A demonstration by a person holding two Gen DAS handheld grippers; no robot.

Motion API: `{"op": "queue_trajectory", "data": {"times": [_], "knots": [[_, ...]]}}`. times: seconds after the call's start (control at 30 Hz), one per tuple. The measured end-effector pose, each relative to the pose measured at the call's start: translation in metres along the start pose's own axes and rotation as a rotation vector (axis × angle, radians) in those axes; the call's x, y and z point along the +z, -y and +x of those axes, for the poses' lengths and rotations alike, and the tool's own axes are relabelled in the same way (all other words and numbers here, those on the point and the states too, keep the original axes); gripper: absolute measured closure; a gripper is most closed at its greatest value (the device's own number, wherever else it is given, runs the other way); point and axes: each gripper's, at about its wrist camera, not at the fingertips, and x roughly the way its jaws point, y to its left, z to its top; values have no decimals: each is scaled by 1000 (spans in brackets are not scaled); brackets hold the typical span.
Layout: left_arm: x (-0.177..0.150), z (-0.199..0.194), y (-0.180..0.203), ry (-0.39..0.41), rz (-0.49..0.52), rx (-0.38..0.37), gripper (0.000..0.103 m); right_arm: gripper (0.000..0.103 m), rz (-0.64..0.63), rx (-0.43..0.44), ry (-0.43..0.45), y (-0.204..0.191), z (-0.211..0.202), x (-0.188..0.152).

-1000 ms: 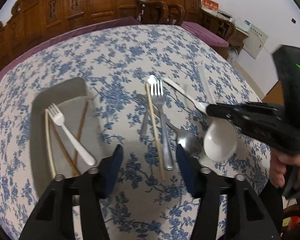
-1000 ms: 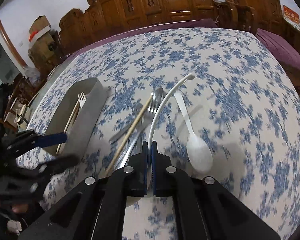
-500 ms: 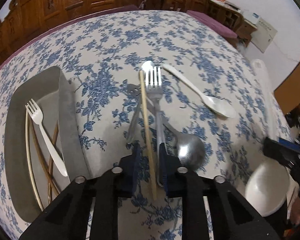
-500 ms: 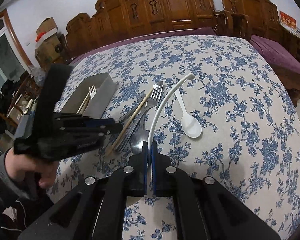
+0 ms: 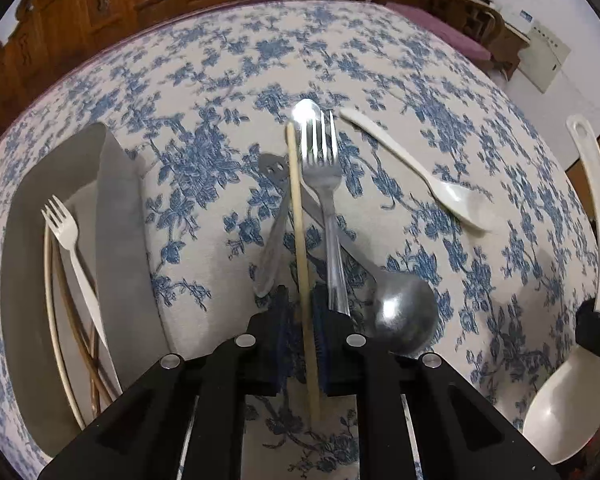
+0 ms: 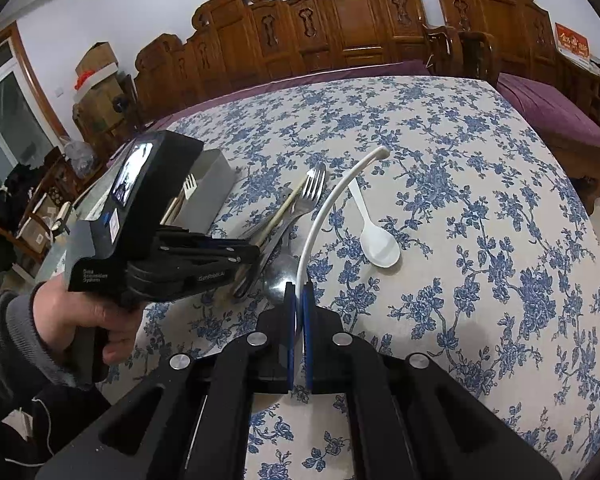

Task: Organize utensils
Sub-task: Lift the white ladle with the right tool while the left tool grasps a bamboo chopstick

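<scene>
My left gripper (image 5: 302, 296) points down at the utensil pile, shut on a pale chopstick (image 5: 298, 200) near its lower end. Beside the chopstick lie a metal fork (image 5: 324, 184), a metal spoon (image 5: 404, 316) and another metal handle (image 5: 272, 240). A white plastic spoon (image 5: 440, 192) lies to the right. My right gripper (image 6: 299, 292) is shut on the handle of a white ladle (image 6: 332, 196), held above the cloth; the ladle (image 5: 596, 220) hangs at the right edge of the left wrist view. The left gripper (image 6: 252, 260) shows there too, in a person's hand (image 6: 92, 312).
A grey tray (image 5: 120, 220) stands left of the pile, holding a white plastic fork (image 5: 72, 248) and several chopsticks; the tray (image 6: 212, 188) sits behind the left gripper in the right wrist view. Carved wooden chairs (image 6: 340, 20) ring the far side of the flowered tablecloth (image 6: 480, 220).
My left gripper dropped onto the pile and its jaws closed around the pale chopstick. My right gripper drew the white ladle away from the pile, out to the right.
</scene>
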Motion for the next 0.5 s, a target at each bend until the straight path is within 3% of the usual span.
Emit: {"op": "queue_trajectory", "data": {"times": [0.1, 0.17, 0.5], "knots": [[2, -1, 3, -3, 11, 13, 92, 99, 8, 4, 3, 2, -1, -2], [1, -1, 4, -2, 11, 13, 98, 99, 7, 2, 4, 3, -2, -2], [-6, -21, 5, 28, -4, -1, 99, 99, -9, 3, 13, 0, -8, -2]]}}
